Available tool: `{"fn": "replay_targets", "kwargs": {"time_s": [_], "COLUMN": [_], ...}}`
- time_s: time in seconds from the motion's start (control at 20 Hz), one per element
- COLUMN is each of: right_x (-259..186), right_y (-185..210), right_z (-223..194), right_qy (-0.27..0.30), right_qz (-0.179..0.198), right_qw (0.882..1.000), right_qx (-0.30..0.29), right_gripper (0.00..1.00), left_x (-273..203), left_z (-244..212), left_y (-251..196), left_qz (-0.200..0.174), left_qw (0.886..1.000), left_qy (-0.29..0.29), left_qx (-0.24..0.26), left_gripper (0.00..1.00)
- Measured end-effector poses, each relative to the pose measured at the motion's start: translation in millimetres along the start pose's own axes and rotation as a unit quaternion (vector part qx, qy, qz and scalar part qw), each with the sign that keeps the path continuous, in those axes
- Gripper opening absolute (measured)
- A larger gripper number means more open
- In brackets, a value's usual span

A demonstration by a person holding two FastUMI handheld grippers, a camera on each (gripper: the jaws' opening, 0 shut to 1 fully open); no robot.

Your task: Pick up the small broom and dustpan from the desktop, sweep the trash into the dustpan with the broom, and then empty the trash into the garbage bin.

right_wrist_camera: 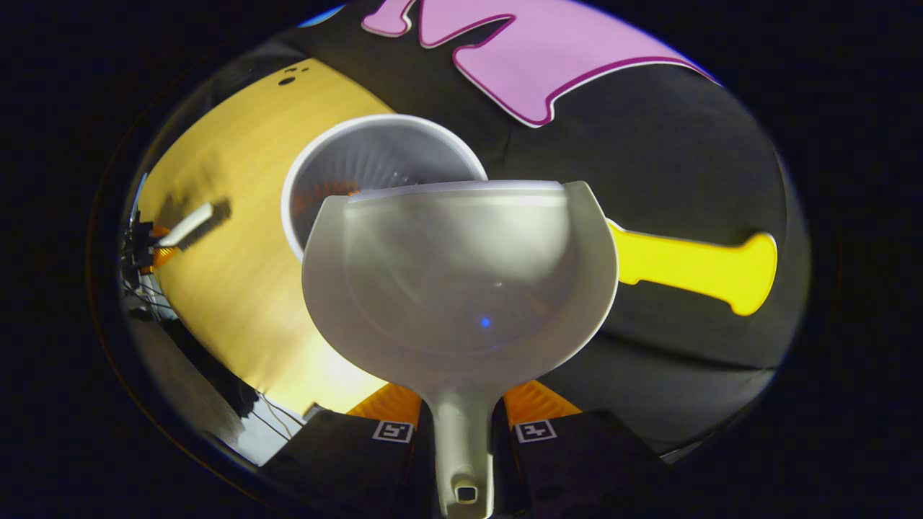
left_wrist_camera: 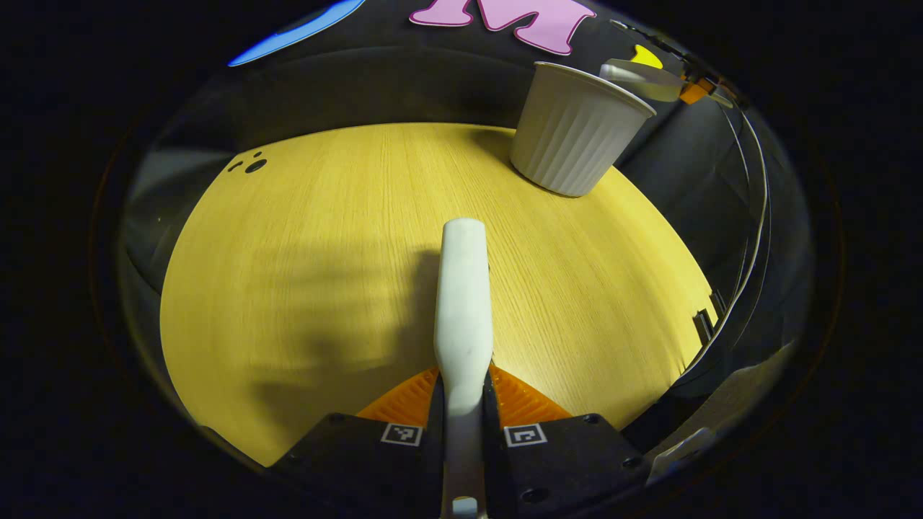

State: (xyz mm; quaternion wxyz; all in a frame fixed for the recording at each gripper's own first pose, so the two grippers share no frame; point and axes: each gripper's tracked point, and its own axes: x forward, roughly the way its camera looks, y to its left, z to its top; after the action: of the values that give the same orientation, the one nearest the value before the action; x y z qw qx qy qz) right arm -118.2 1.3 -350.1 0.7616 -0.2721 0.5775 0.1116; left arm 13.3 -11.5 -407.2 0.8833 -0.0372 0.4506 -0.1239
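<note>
Left gripper (left_wrist_camera: 461, 393) clamped on the white plastic small broom (left_wrist_camera: 462, 303); bristles out of sight. Bare yellow wooden desktop (left_wrist_camera: 303, 238) around it. White ribbed garbage bin (left_wrist_camera: 573, 130) at the far right edge. Right gripper (right_wrist_camera: 461, 411) clamped on the translucent grey dustpan (right_wrist_camera: 461, 281) handle; pan covers part of the bin's rim, contents unclear.

Pale wood-grain desktop (left_wrist_camera: 346, 238), curved by the lens, with soft shadows across its near half and 3 small dark holes (left_wrist_camera: 249, 164) near the far left corner. Behind it, black cloth wall (right_wrist_camera: 649, 144). Thin cables (left_wrist_camera: 753, 238) hanging off the right edge.
</note>
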Motion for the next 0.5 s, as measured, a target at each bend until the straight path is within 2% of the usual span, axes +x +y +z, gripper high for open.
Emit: {"fn": "replay_targets", "kwargs": {"time_s": [0.2,0.4,0.5], "right_x": [-30,-64,-68], "right_y": [22,56,85], "right_z": [-9,-37,-55], "right_qy": [-0.078,-0.122,-0.131], "right_qz": [0.054,0.08,0.1], "right_qw": [0.993,0.985,0.982], "right_qx": [0.074,0.088,0.089], "right_gripper": [0.39,0.36,0.39], "left_x": [-2,-3,-3], "left_z": [5,5,6], "left_y": [9,14,17], "left_qz": [0.017,0.033,0.041], "left_qw": [1.0,0.999,0.999], "left_qy": [0.001,0.004,0.004], "left_qx": [0.002,0.005,0.008], "left_gripper": [0.27,0.27,0.27]}}
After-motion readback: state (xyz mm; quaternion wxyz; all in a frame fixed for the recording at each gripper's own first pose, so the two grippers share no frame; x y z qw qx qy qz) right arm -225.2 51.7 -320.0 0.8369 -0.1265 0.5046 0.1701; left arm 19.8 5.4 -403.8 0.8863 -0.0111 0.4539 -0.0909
